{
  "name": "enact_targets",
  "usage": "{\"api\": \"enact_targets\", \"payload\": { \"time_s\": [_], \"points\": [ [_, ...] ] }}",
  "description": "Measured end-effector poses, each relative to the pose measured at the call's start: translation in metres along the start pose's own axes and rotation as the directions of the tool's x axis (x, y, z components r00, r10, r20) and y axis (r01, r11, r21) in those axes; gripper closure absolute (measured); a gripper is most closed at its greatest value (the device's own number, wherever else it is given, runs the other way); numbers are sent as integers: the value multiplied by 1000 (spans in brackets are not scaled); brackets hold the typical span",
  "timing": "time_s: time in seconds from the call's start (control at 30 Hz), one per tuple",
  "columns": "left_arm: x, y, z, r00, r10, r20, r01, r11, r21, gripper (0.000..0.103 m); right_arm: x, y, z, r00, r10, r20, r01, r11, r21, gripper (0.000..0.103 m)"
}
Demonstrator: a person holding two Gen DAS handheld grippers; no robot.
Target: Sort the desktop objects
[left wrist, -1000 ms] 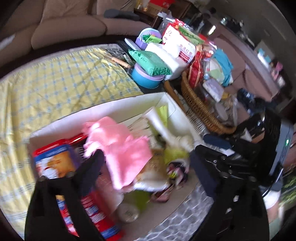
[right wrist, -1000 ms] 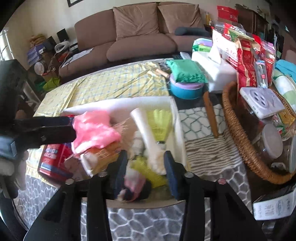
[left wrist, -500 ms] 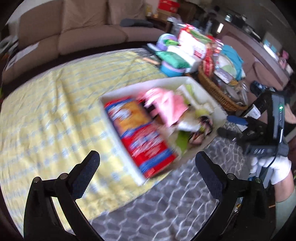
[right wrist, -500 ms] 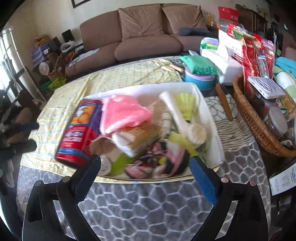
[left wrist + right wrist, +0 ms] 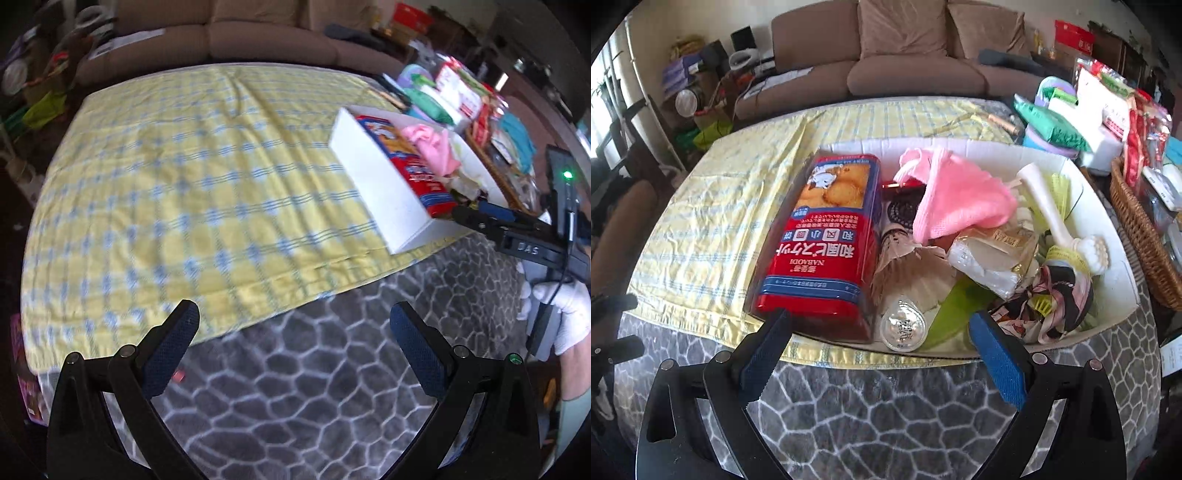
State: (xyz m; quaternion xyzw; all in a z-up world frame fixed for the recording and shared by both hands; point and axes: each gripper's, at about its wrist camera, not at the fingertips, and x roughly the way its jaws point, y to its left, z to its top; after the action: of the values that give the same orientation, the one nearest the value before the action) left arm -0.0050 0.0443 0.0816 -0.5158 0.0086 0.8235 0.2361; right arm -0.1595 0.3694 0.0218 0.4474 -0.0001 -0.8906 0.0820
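Basically a table with a grey stone-pattern cover (image 5: 886, 413), and a yellow checked cloth (image 5: 177, 192) laid over most of it; brown sofa (image 5: 916, 70) behind the cloth, clutter stacked at the sofa's left end. White box (image 5: 1115, 280) sits on the cloth's edge, partly over the grey cover, and it's the landmark for the rest

Inside the box: red biscuit pack (image 5: 823, 240) along its left side, pink cloth (image 5: 956, 199) in the middle on top of the pile, white brush (image 5: 1060, 218) leaning toward the right wall, patterned fabric bundle (image 5: 1052, 299) in the near right corner. Wicker basket (image 5: 1137, 236) just right of the box; green pack (image 5: 1049, 125) on a blue tub behind the box's far right corner

Right gripper (image 5: 882, 354) hovers at the box's near edge, fingers spread wide, nothing between them, pads level with the biscuit pack's near end

Left gripper (image 5: 295, 347) is well left of the box over the grey cover near the cloth's hem, fingers spread wide, nothing held. In the left wrist view a white-gloved hand (image 5: 569, 317) holds the right gripper at the box's near corner
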Motion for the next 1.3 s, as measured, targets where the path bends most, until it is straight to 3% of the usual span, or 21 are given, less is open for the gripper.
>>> {"api": "enact_targets", "payload": {
  "time_s": [0.3, 0.43, 0.57, 0.8, 0.93, 1.3],
  "points": [
    [11, 1, -42, 990, 118, 75, -107, 985, -137, 0, -17, 10, -39, 997, 37, 69, -36, 999, -17, 5],
    [33, -3, -51, 976, 210, 58, -197, 964, -178, 0, 4, 17, -57, 999, 35, 23, -34, 999, -33, 5],
    [49, -1, -55, 969, 245, 38, -231, 948, -220, 0, 23, 23, -67, 999, 37, -2, -37, 998, -46, 5],
    [61, -11, -49, 953, 301, 40, -287, 936, -206, 0, 35, 5, -67, 1000, 9, 0, -9, 1000, 18, 5],
    [71, -16, -44, 932, 361, 36, -347, 917, -197, 0, 41, -4, -71, 1000, -18, -6, 18, 999, 35, 5],
    [76, -16, -38, 919, 392, 43, -370, 896, -244, 0, 44, -20, -64, 999, -39, 9, 39, 997, 63, 5]
  ]
}}
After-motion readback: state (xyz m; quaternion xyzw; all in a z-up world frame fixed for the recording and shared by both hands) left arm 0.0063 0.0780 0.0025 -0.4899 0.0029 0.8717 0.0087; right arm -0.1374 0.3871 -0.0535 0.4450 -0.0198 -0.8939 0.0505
